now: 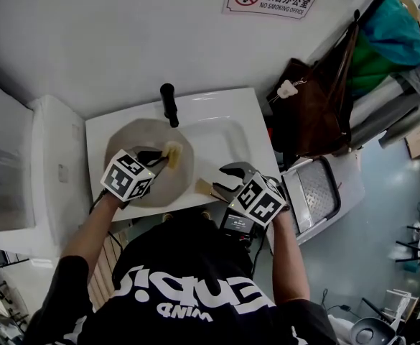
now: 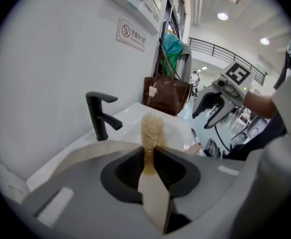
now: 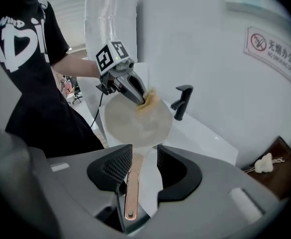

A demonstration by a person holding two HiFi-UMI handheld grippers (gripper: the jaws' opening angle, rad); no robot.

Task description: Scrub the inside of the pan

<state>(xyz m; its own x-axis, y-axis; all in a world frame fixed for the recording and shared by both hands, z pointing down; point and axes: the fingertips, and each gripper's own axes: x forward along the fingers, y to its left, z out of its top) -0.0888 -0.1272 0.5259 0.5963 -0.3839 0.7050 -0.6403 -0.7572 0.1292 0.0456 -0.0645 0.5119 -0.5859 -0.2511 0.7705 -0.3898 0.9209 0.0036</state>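
1. Your left gripper has its jaws clamped on the pale handle of the brush, with the tan bristle head sticking out past the fingertips. The tool is in hand.
2. Your right gripper has its jaws closed on the pan handle, the copper-coloured strip running between them. That gives you control of the pan's tilt.
3. The pan sits left of centre in the head view, over the left part of the white sink and below the black faucet. In the right gripper view it is tilted so that its inside faces that camera.
4. The brush head lies at the upper right of the pan's inside, close to the rim. It looks to be touching the surface, but no view shows the contact closely enough to be sure.
5. The inside looks pale and dull all over. I can make out no suds, no running water and no cleaner patch beside a dirtier one, so I cannot tell how much has been scrubbed.
6. My judgement is that the grips and positioning are done and the scrubbing is at most in an early stage. Only the top edge is under the bristles, so the centre, the lower half and the side wall are left to cover.
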